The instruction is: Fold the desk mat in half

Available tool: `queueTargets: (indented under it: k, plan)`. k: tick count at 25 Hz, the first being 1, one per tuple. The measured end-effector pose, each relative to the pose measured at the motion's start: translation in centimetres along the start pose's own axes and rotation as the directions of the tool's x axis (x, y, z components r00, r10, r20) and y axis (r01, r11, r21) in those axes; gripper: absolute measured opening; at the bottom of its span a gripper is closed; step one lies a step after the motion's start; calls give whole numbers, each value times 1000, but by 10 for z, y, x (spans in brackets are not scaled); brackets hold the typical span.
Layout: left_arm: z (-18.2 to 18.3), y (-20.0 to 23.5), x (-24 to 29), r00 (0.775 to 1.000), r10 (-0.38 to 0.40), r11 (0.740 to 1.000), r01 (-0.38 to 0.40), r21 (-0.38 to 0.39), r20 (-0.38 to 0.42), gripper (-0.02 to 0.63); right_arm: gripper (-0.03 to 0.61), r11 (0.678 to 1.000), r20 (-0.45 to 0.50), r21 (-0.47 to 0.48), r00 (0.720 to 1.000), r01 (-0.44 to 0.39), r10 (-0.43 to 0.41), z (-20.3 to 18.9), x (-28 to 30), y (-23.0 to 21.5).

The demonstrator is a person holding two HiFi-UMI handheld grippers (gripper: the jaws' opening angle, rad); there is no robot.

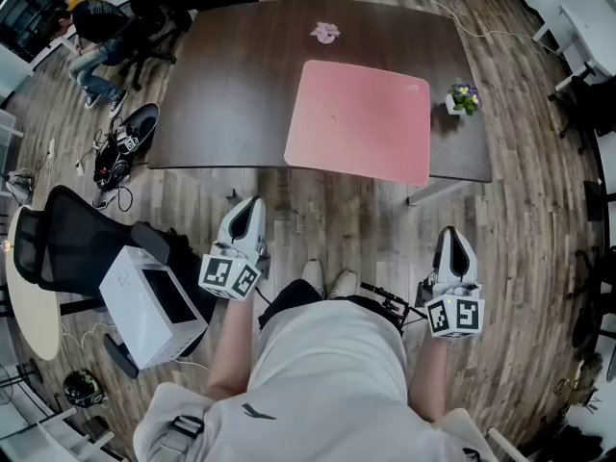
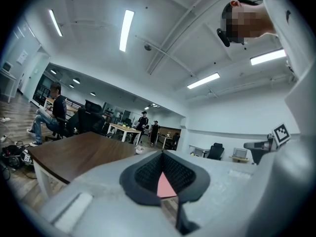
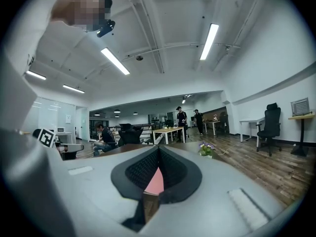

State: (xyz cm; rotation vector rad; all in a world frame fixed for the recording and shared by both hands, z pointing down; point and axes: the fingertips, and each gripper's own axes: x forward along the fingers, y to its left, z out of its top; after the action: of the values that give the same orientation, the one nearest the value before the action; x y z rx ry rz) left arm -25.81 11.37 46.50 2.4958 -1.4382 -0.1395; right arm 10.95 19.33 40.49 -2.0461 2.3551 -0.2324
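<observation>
A pink desk mat (image 1: 361,121) lies flat and unfolded on the right half of the dark brown table (image 1: 231,85), its near edge reaching the table's front edge. Both grippers are held low over the wooden floor, short of the table and apart from the mat. My left gripper (image 1: 247,207) is shut with nothing in it. My right gripper (image 1: 453,235) is also shut and holds nothing. In the left gripper view the left gripper (image 2: 162,153) points level at the table, and a sliver of the mat (image 2: 165,185) shows below the pads. The right gripper view shows the right gripper (image 3: 158,149) likewise, with the mat (image 3: 155,181) beyond.
A small potted flower (image 1: 465,98) stands at the table's right edge, and a small pink object (image 1: 325,33) lies at the far side. A black office chair (image 1: 67,243) and a white box (image 1: 149,301) stand at my left. Cables (image 1: 115,157) lie on the floor; a seated person (image 1: 96,27) is far left.
</observation>
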Motion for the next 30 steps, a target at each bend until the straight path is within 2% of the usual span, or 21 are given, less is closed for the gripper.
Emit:
queueTargets:
  k: [23,30]
  plan:
    - [-1,51,31,998,-60,998,59,-23,-33,3,0,998,-30,-28,998,61,-62,-12,37,26]
    - [-3,55,51,998,-60,998,60,-25,-32,3,0,995,-5,39,996,91,-91,-6,56,8]
